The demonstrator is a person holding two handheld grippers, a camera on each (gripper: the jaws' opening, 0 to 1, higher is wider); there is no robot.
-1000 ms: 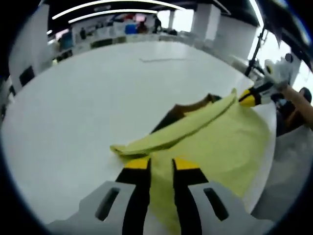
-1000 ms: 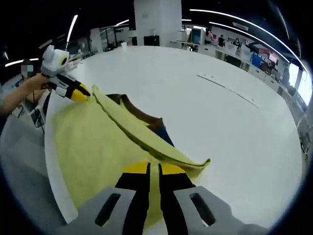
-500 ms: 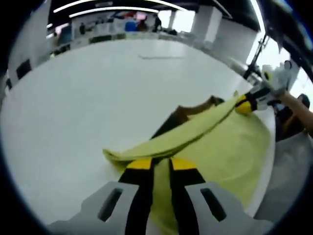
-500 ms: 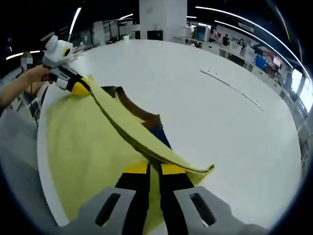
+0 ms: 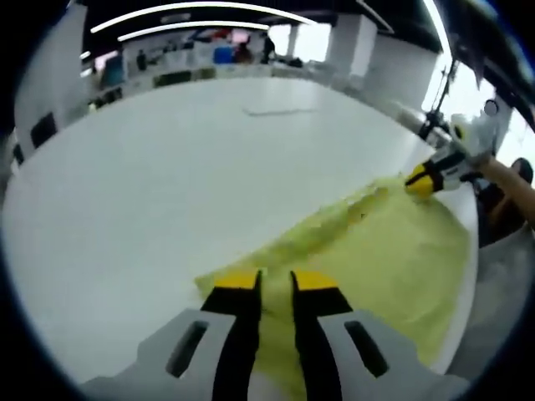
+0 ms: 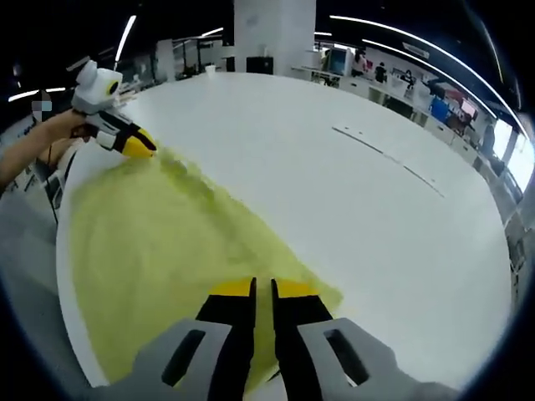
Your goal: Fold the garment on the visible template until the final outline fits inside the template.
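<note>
Garment (image 5: pixel 376 251) lies flat on the table (image 5: pixel 150 184), each low-held gripper (image 5: pixel 274 280) (image 6: pixel 262 288) pinching a corner

A broad white worktop (image 5: pixel 150 167) carries a yellow garment (image 5: pixel 393 242), spread flat near its curved edge (its far hem slightly rumpled). Farther across the bare surface lies a thin pale strip (image 6: pixel 389 159), well apart from the cloth.

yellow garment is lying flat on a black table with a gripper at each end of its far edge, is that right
Not quite: the table is white, not black, as the right gripper view shows plainly. The rest holds: the yellow garment lies spread flat, with the left gripper at one end of its far edge and the right gripper at the other.
</note>
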